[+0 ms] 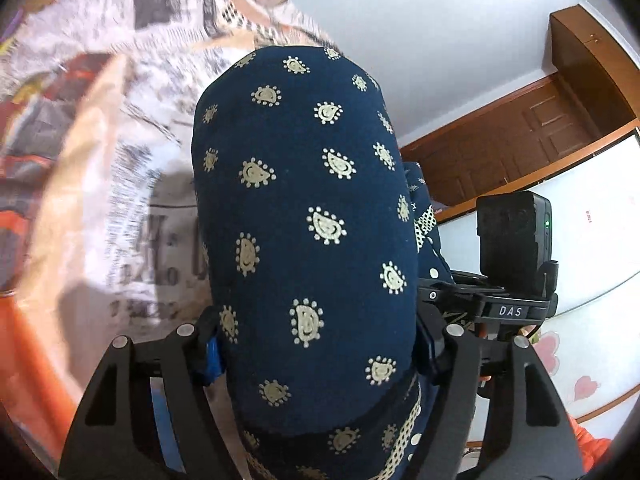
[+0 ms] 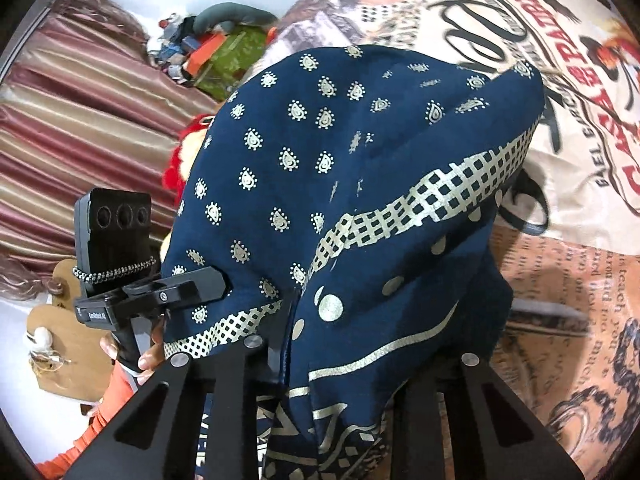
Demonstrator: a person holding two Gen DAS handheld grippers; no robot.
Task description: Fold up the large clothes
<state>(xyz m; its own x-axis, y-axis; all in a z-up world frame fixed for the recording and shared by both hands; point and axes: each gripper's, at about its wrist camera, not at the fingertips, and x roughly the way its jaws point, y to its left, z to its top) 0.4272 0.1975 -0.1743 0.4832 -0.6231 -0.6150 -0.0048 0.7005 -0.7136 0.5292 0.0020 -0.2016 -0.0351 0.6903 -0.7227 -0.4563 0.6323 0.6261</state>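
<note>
left tongs (image 1: 316, 344) clamp navy cloth (image 1: 304, 200) | right tongs (image 2: 340, 360) clamp it — curtain (image 2: 80, 120) visible there only

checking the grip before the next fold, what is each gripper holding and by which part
Both hold the navy printed garment. The left gripper clamps a rolled bundle of it; the right gripper pinches bunched cloth near its checked border.

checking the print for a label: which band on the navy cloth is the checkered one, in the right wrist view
The broad gold grid band running diagonally across the navy cloth. The thin gold stripe below it is a plain line, and the large gold dots sit between them.
</note>
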